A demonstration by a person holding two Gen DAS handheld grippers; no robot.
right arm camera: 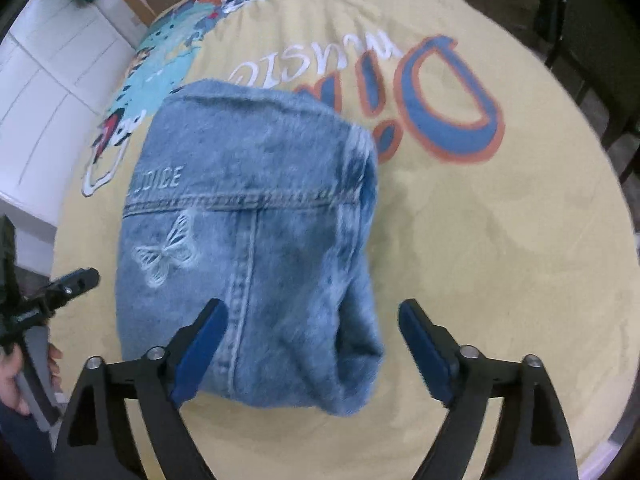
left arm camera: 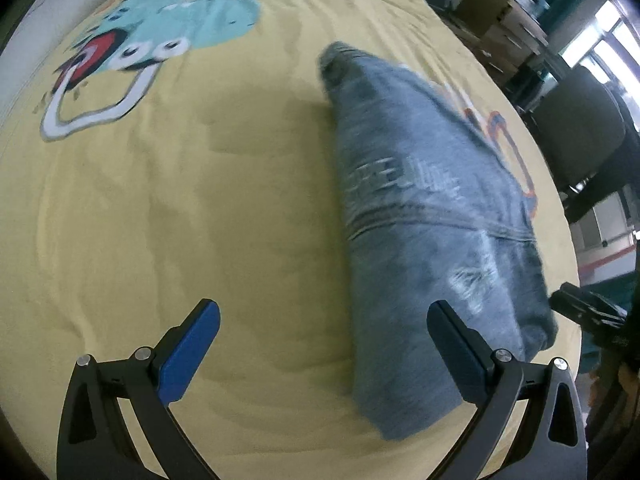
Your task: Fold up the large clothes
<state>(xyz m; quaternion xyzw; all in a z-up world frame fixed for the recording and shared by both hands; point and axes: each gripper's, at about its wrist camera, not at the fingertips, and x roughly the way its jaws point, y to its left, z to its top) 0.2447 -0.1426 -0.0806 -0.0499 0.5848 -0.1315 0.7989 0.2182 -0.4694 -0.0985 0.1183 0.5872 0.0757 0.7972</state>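
Faded blue denim garment [right arm camera: 256, 240], stitched and embroidered, lies on a matt yellow printed cloth sheet [right arm camera: 500, 248].

Soft daylight from window [left arm camera: 612, 36] (glaring), motion blur, heavy fisheye bending, dark vignetted corners.

A yellow sheet [left arm camera: 200, 208] with cartoon prints fills both views. Cardboard boxes [left arm camera: 496, 12] and a dark chair [left arm camera: 576, 128] sit upper right; white cabinets [right arm camera: 52, 80] upper left.
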